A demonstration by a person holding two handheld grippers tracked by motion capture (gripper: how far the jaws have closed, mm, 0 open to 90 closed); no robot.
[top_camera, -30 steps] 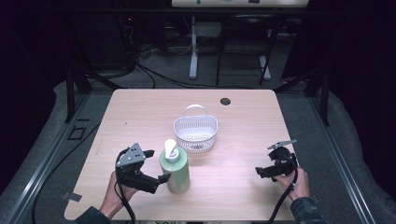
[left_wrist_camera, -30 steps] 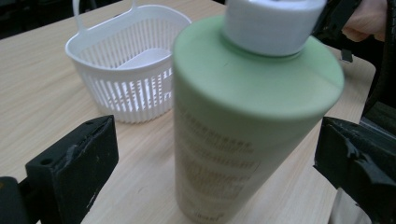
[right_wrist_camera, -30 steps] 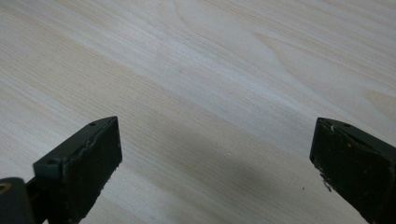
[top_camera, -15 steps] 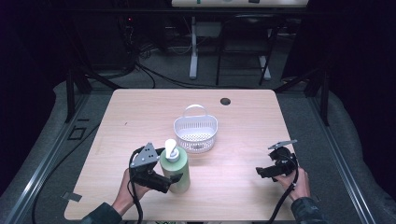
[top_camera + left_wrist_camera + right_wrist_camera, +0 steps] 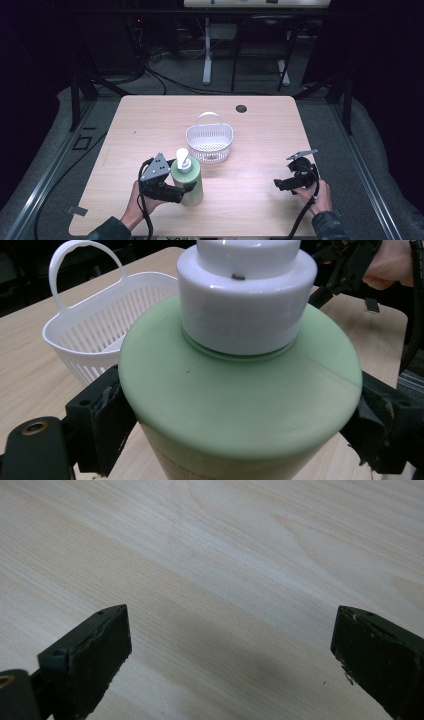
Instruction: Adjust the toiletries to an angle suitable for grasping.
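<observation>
One wooden table (image 5: pixel 150 125), dark cabled floor (image 5: pixel 175 70)

A light wooden table (image 5: pixel 150 130) stands on a dark floor, with a small dark round hole (image 5: pixel 241 108) near its far edge. Near the middle sits a white slotted basket (image 5: pixel 209 142) with a loop handle at its far side, and just in front of it, toward the person, stands a green pump bottle (image 5: pixel 188 180) with a white top. The left gripper (image 5: pixel 186 188) reaches the bottle's lower body from the left, its jaws at the bottle's sides, while the right gripper (image 5: pixel 278 184) rests low over bare wood near the table's right front, well apart from both, held in a hand (image 5: pixel 320 196).
</observation>
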